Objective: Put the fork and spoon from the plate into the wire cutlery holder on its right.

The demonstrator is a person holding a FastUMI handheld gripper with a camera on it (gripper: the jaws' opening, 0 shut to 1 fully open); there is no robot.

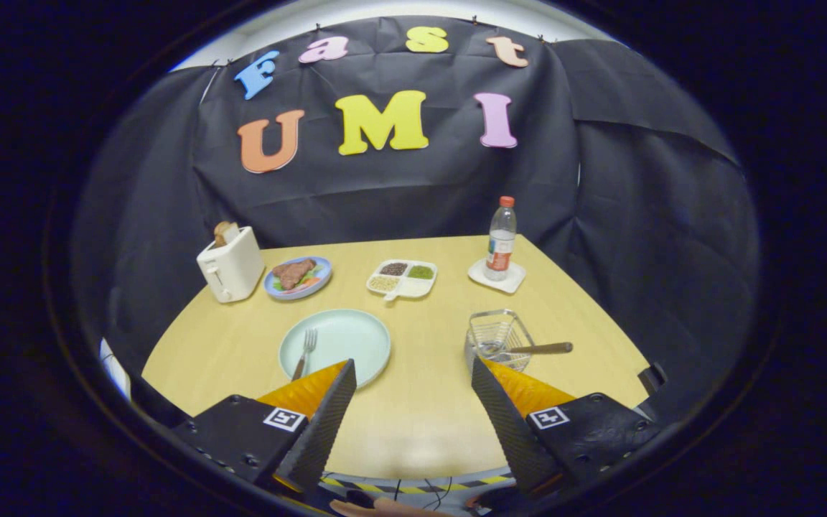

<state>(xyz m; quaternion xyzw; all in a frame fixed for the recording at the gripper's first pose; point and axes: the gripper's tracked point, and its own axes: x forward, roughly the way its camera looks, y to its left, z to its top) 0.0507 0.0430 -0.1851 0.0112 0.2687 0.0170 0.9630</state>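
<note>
The claw [412, 373] is spread wide, gripping nothing, above the bench [421, 416]. The fork [305, 352] lies on the plate [345, 334] just ahead of its left finger. The spoon [528, 349] rests in the holder [497, 336] by the right finger, handle sticking out rightward.

Table [421, 424]: toaster [230, 266], 2 plates, tray [401, 278], coaster [497, 276], wire holder [498, 337].
</note>
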